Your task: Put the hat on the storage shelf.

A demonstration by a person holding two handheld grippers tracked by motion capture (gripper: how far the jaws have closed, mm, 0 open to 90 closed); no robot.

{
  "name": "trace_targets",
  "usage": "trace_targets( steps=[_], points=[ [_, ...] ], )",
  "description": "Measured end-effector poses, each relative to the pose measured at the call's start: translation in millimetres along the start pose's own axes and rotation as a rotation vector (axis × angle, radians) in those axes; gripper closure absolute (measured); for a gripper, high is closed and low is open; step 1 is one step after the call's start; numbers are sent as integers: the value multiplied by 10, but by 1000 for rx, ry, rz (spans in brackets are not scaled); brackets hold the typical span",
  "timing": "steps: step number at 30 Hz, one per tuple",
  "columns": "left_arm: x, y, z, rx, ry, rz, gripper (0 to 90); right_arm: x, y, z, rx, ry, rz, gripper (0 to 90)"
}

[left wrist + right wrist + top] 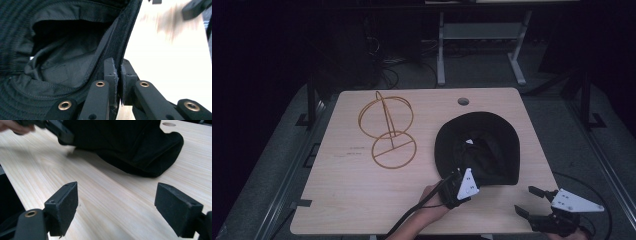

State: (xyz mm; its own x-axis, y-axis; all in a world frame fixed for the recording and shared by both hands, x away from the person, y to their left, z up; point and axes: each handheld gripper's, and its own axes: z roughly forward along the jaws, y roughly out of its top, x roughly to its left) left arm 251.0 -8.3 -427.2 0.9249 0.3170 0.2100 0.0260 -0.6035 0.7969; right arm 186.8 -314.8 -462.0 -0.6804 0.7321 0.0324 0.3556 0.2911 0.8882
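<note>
A black bucket hat (484,145) lies crown-down on the wooden table (362,200), its inside facing up. My left gripper (456,176) is at the hat's near-left edge. In the left gripper view its jaws (118,67) are shut on the stitched brim (125,37), which is lifted and stands on edge, with the hat's lining (62,60) behind it. My right gripper (527,200) hovers at the table's near right corner, open and holding nothing (116,200). The hat (130,142) lies ahead of it, with the left gripper (60,130) at the hat's far side.
A gold wire hat stand (387,130) lies on its side at the table's left half. A round cable hole (463,101) is near the far edge. Bare wood stretches between the stand and the hat. A metal frame (482,35) stands on the floor beyond.
</note>
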Motion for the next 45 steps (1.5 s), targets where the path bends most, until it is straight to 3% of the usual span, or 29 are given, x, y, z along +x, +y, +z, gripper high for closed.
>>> trace_targets(
  steps=[5,13,20,25,28,30,33,34,35,37,38,39,45],
  points=[
    [87,15,-158,-30,-19,-41,855,29,76,100,-9,-15,-39,187],
    [158,33,-323,-71,-37,-82,857,24,188,283,-11,-10,-46,191],
    [195,44,-408,-92,-50,-94,857,-31,309,388,-47,-33,-66,192],
    [214,67,-456,-107,-67,-99,857,-54,388,417,-75,-21,-98,204],
    [207,87,-469,-118,-72,-99,857,-85,395,481,-61,-1,-94,218],
    [203,103,-477,-125,-79,-96,857,-81,396,530,-48,14,-101,263],
    [199,116,-476,-129,-78,-96,858,-70,399,581,-46,0,-132,367],
    [201,116,-478,-130,-80,-96,857,-70,400,589,-48,-5,-120,421],
    [201,116,-478,-130,-80,-96,857,-70,400,589,-48,-5,-120,421],
    [201,117,-481,-129,-81,-95,857,-99,394,594,-50,0,-106,586],
    [202,118,-485,-129,-80,-94,857,-99,394,594,-50,0,-106,586],
    [202,118,-487,-128,-79,-92,857,-108,395,599,-51,1,-106,653],
    [209,106,-511,-128,-74,-93,857,-59,423,607,-71,5,-123,861]
  ],
)
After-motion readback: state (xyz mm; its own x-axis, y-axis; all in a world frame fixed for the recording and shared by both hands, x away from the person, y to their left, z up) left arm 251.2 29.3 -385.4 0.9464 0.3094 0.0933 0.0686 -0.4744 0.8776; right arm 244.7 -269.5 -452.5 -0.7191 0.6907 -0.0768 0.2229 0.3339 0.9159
